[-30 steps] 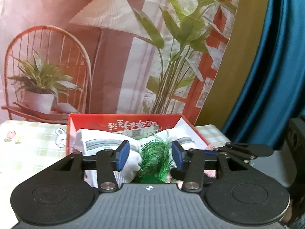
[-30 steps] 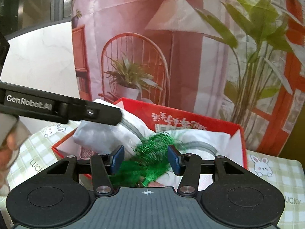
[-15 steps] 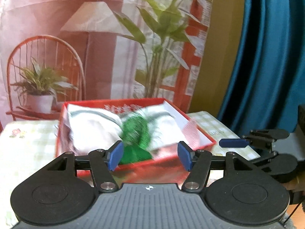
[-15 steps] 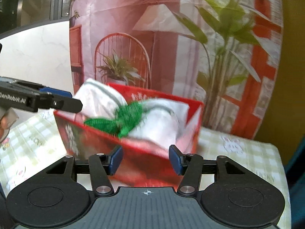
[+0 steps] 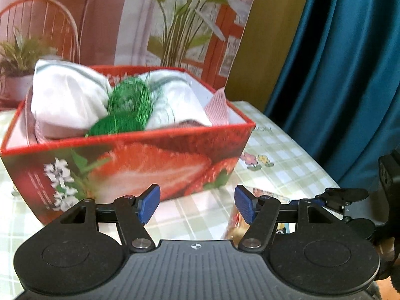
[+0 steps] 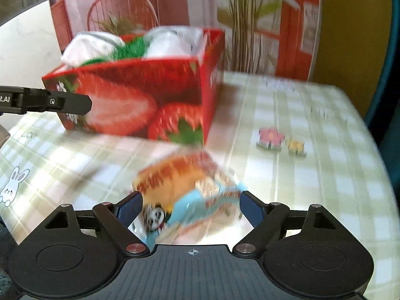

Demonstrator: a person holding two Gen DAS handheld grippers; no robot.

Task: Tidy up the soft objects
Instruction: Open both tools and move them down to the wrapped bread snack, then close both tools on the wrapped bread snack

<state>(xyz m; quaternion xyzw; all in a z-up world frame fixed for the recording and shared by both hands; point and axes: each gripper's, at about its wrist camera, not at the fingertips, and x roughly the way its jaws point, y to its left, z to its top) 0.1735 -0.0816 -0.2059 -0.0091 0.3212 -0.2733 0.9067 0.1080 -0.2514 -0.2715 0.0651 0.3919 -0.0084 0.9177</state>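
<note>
A red strawberry-printed box (image 5: 140,160) stands on the checked tablecloth and also shows in the right wrist view (image 6: 140,100). It holds white cloths (image 5: 67,100) and a green tinsel bundle (image 5: 125,110). A packaged bread snack (image 6: 185,190) lies on the cloth in front of the box, partly between the fingers of my open right gripper (image 6: 191,207). My left gripper (image 5: 197,203) is open and empty, low in front of the box. A corner of the snack pack (image 5: 237,227) shows by its right finger.
A printed backdrop (image 5: 125,20) with a chair and plants hangs behind the table. A blue curtain (image 5: 345,75) hangs at the right. The table's edge (image 6: 370,135) curves away at the right. The left gripper's finger (image 6: 50,102) reaches in beside the box.
Both grippers have pulled back and down out of the box, leaving the tinsel and cloths inside. The right gripper now hangs over the snack pack.
</note>
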